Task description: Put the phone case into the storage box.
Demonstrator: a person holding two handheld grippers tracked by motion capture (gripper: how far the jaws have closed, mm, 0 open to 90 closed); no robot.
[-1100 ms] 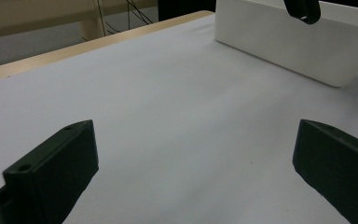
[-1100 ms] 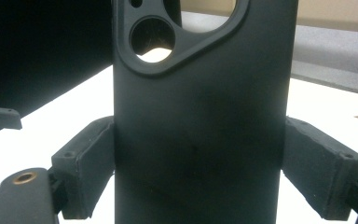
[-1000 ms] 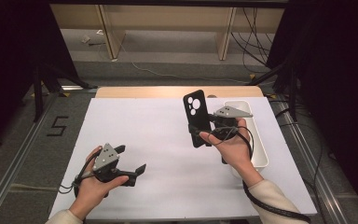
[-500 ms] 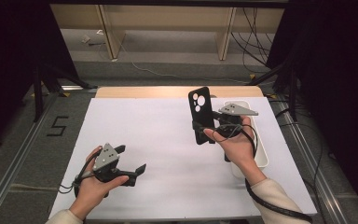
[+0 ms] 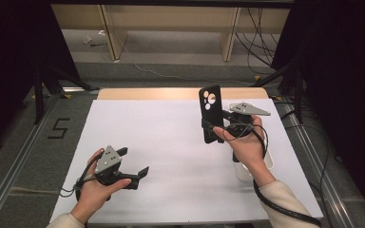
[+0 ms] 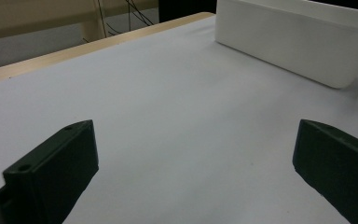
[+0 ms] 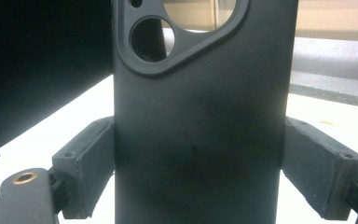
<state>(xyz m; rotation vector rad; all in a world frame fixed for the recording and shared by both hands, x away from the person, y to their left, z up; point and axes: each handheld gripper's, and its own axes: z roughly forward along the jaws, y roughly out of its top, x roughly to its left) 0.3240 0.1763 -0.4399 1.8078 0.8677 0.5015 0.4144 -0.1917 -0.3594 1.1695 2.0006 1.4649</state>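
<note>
High view: my right jaws (image 5: 217, 129) clamp the case (image 5: 210, 114) upright, shifted slightly toward the bin (image 5: 267, 164) since earlier, likely drop-off next; left jaws (image 5: 133, 164) wide, idle.

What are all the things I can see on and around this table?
phone case: one, black with camera cut-outs, held upright above the table's right half
bin: one, white, on the table's right edge, partly behind the right hand
table cover: one, white, spread over the table
table edge: one, light wood strip along the far side
floor marking: one, black "5", on the grey floor left of the table
cables: several, dark, on the floor behind the table
right gripper: one, black with grey plate, jaws clamped on the phone case's two sides
left gripper: one, black with grey plate, jaws open, low over the table's near left
</note>
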